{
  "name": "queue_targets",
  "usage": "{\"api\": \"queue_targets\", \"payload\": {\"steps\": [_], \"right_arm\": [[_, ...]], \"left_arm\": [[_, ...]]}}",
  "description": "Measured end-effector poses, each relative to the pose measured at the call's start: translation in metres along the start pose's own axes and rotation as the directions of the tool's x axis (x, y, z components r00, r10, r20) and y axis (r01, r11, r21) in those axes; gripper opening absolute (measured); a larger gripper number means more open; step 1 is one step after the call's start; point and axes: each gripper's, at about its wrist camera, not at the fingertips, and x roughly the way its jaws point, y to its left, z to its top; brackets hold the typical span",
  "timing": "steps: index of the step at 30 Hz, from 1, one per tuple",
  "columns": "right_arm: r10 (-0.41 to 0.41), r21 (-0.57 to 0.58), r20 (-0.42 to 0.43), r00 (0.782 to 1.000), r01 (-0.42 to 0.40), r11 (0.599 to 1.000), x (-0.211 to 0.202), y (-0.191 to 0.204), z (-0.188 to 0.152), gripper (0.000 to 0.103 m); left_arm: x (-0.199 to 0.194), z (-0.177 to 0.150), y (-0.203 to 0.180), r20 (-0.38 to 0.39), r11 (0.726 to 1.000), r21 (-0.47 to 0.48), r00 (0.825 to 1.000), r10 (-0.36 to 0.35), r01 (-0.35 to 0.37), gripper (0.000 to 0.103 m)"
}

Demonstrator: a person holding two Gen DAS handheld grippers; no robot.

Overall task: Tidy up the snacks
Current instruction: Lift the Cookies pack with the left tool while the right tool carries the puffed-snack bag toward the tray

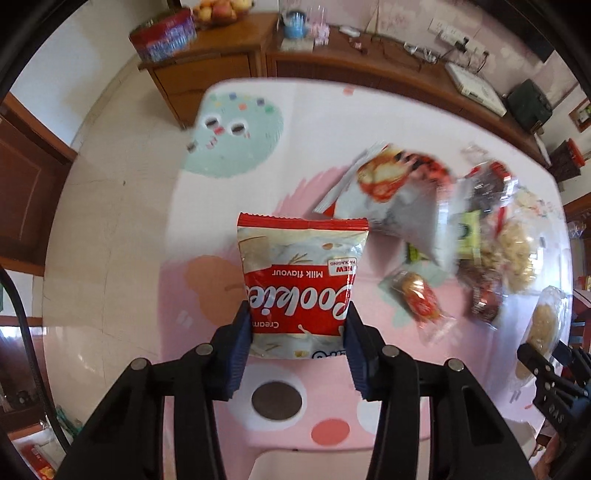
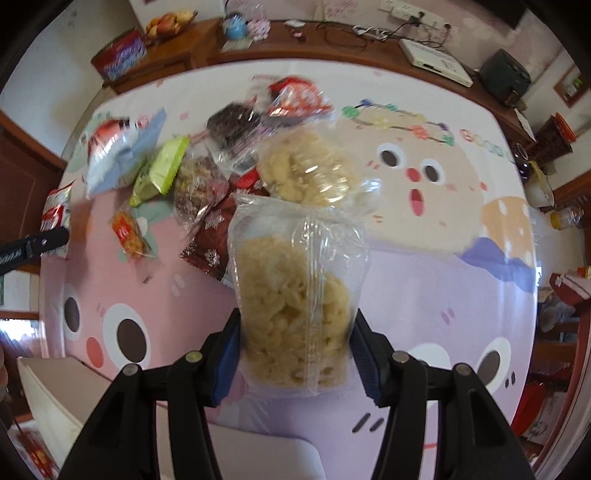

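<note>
My left gripper (image 1: 297,334) is shut on a red and white cookie packet (image 1: 301,277), which hangs clear of the cartoon-print table (image 1: 147,236). My right gripper (image 2: 295,345) is shut on a clear bag of pale yellow puffed snacks (image 2: 295,306), also lifted off the table (image 2: 443,295). A pile of other snack packets (image 2: 207,162) lies behind it: a second clear bag of puffs (image 2: 306,173), a green packet (image 2: 160,171), a light blue packet (image 2: 118,155) and a small orange packet (image 2: 129,230). The same pile (image 1: 480,236) shows blurred at the right of the left wrist view.
A white box (image 2: 55,398) stands at the table's near left edge. Behind the table runs a wooden sideboard (image 2: 177,59) with a red tin (image 2: 120,55), a fruit bowl (image 2: 168,22) and cables. The right gripper's black frame (image 1: 546,376) pokes in at the left view's right edge.
</note>
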Motion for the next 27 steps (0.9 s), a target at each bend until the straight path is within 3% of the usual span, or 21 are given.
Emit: {"api": "queue_targets", "payload": {"steps": [7, 12, 19, 27], "right_arm": [[0.05, 0.108, 0.113, 0.992, -0.063, 0.992, -0.05, -0.022, -0.018, 0.055], [0.065, 0.14, 0.237, 0.969, -0.101, 0.985, -0.097, -0.036, -0.027, 0.055], [0.08, 0.118, 0.363, 0.928, -0.131, 0.984, -0.161, -0.037, -0.065, 0.055], [0.117, 0.043, 0.406, 0.907, -0.146, 0.988, -0.206, -0.022, -0.122, 0.055]], "left_arm": [[-0.079, -0.036, -0.001, 0.106, 0.999, 0.014, 0.993, -0.046, 0.045, 0.045], [-0.131, -0.063, 0.012, 0.176, 0.998, 0.037, 0.983, -0.057, 0.051, 0.045], [-0.187, -0.115, 0.012, 0.242, 0.996, 0.072, 0.968, -0.066, 0.05, 0.045], [-0.225, -0.161, 0.007, 0.283, 0.996, 0.074, 0.957, -0.072, 0.053, 0.045]]}}
